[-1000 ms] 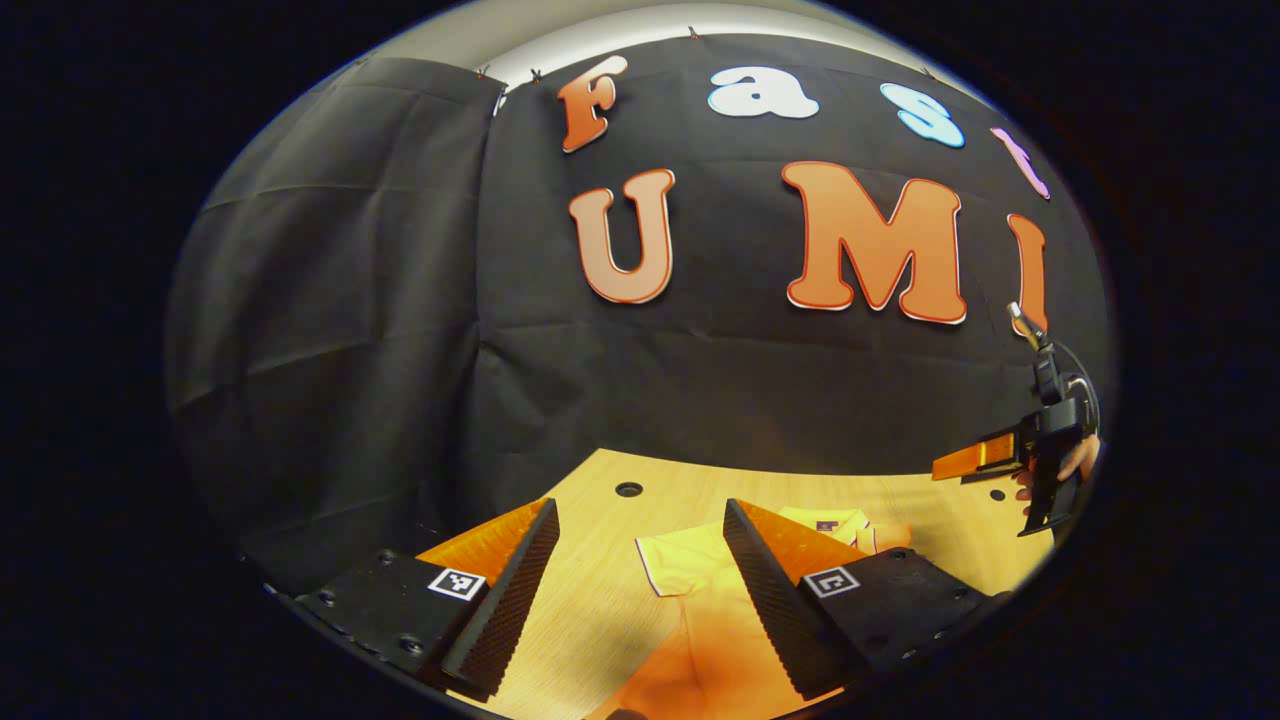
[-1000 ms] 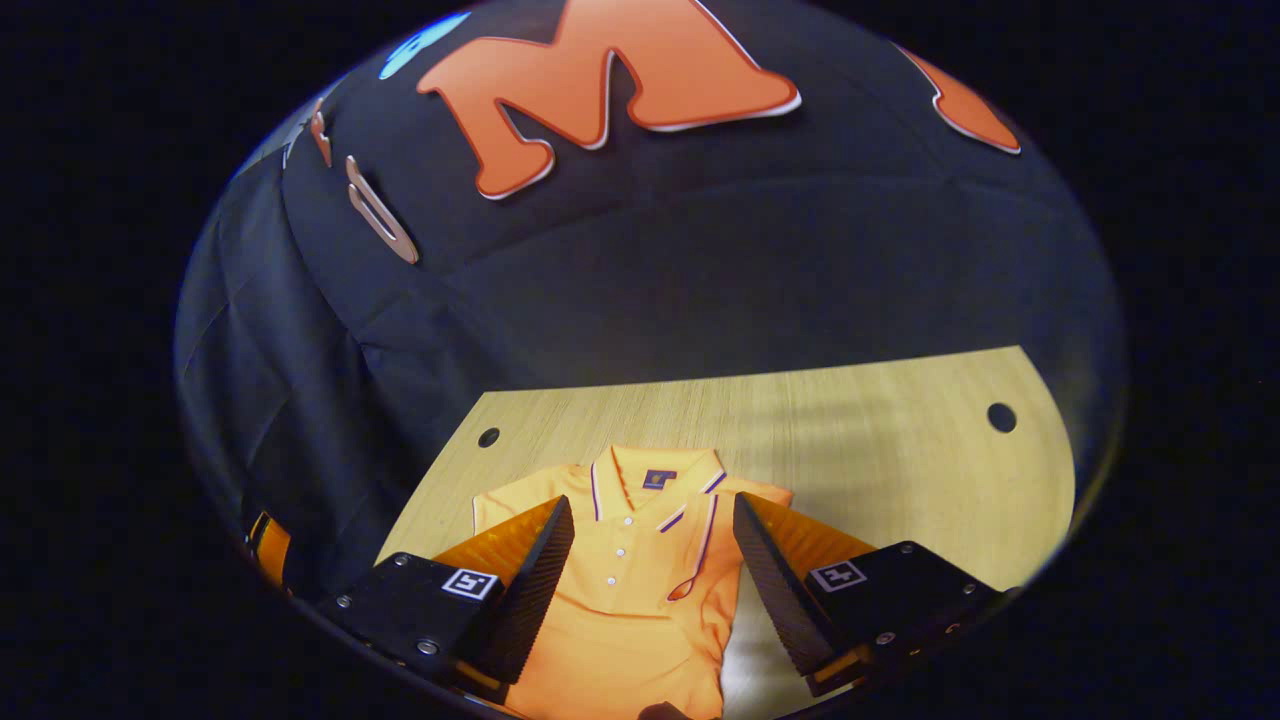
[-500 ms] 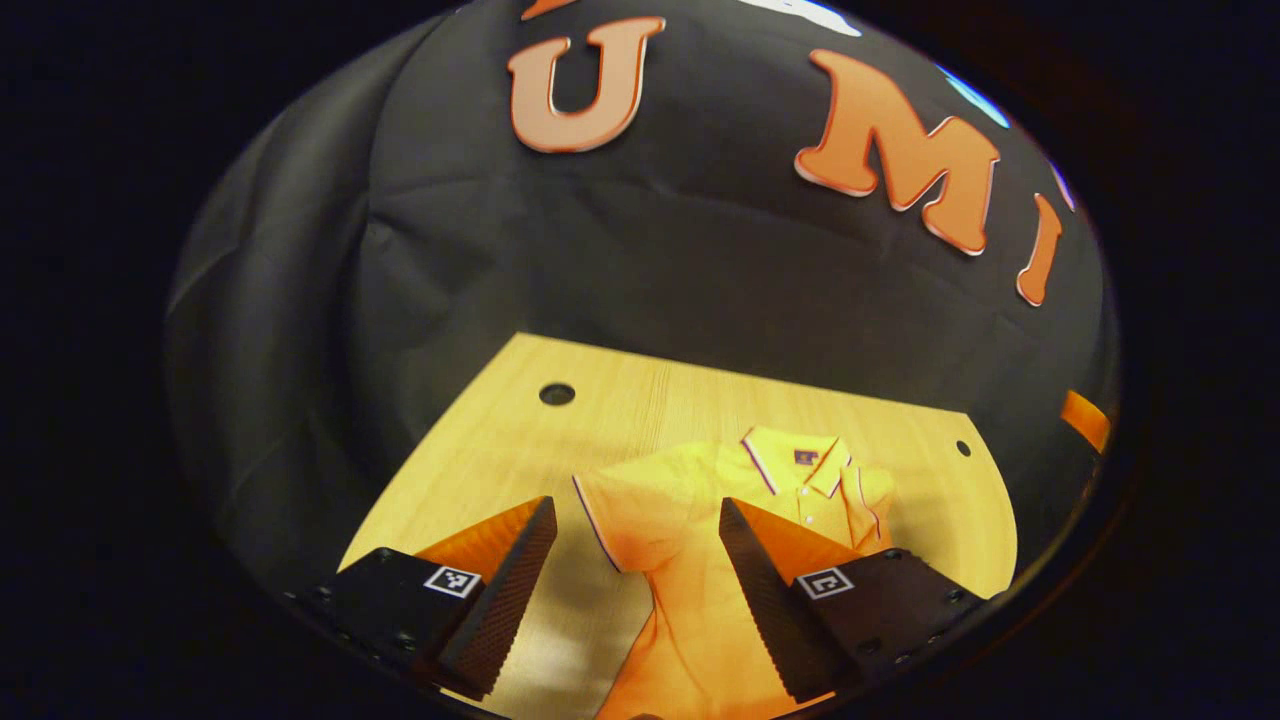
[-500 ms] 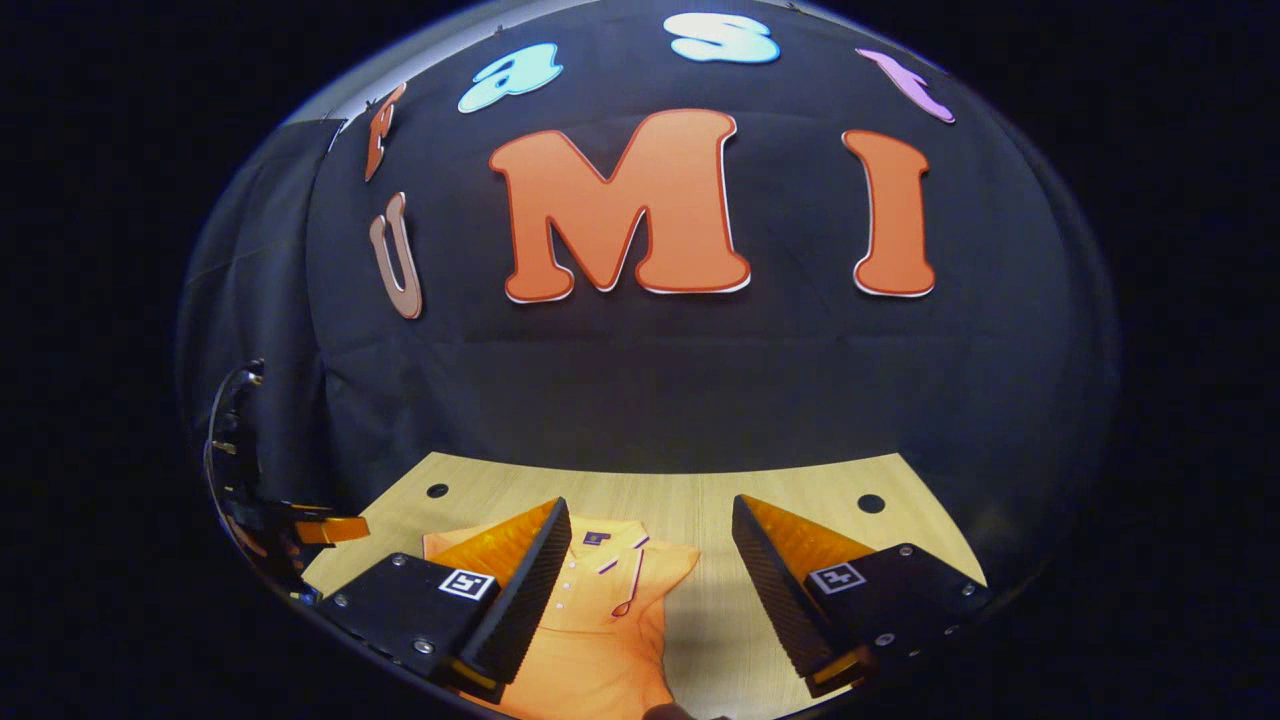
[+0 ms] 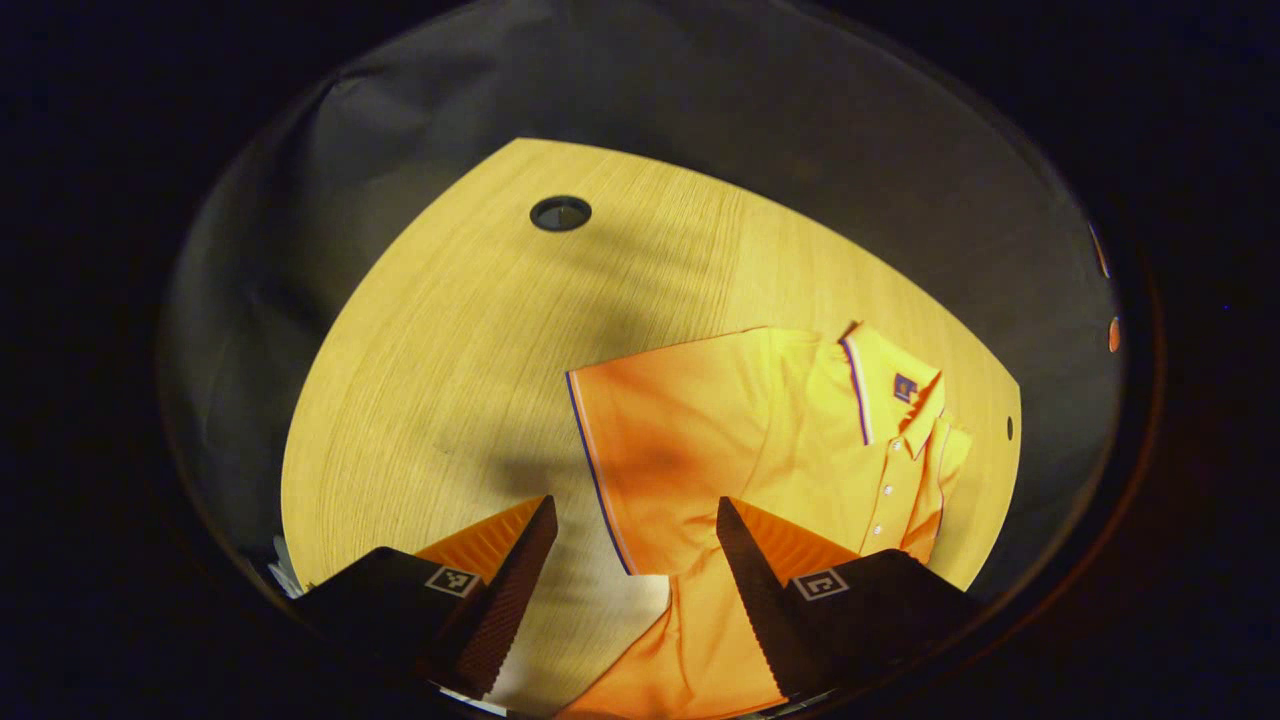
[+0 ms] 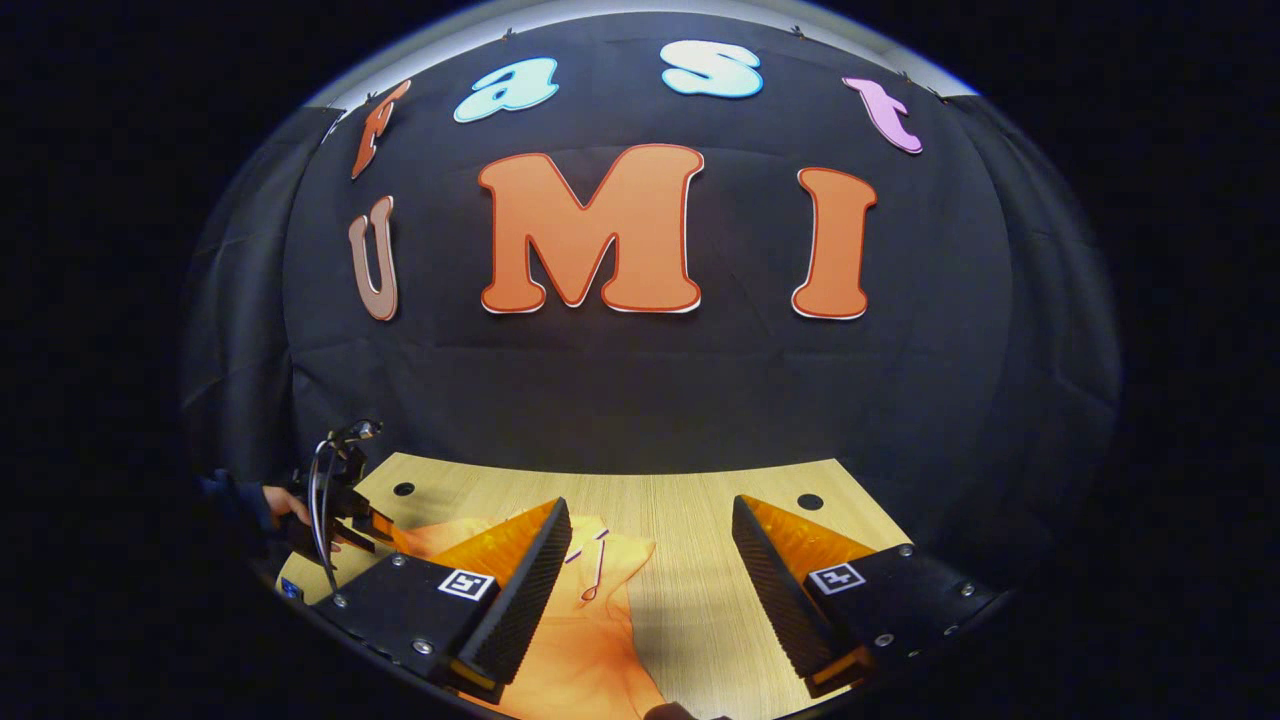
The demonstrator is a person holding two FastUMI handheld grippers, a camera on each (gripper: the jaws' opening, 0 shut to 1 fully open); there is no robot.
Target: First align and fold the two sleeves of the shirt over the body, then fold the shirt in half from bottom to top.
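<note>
My left gripper (image 5: 632, 540) stands with its jaws spread wide and nothing between them; two fingers frame the near edge of one orange shirt (image 5: 760, 450). My right gripper (image 6: 648, 540) is likewise wide apart and empty, its two fingers over the tabletop, the left one above the shirt's cloth.

There is one shirt, a polo, lying flat on the table (image 5: 440, 340). In the left gripper view one short sleeve (image 5: 640, 450) is spread out sideways just past my fingers, its hem edged with a dark stripe. Beyond it lies the collar (image 5: 890, 385), trimmed with the same stripe, carrying one small dark tag inside, and below it the placket with a row of small white buttons. The far sleeve is hard to make out from here. In the right gripper view the shirt (image 6: 590, 640) runs under my left finger, and farther off at the left I see the other gripper, held by a hand (image 6: 285, 505) in a dark sleeve, low beside the shirt.

The table is light wood with a fine grain. I count two round holes in it in each view, one (image 5: 560, 212) toward the far left corner. Behind the table hangs the black cloth wall (image 6: 650, 400), creased, with a pale strip above its top edge.
</note>
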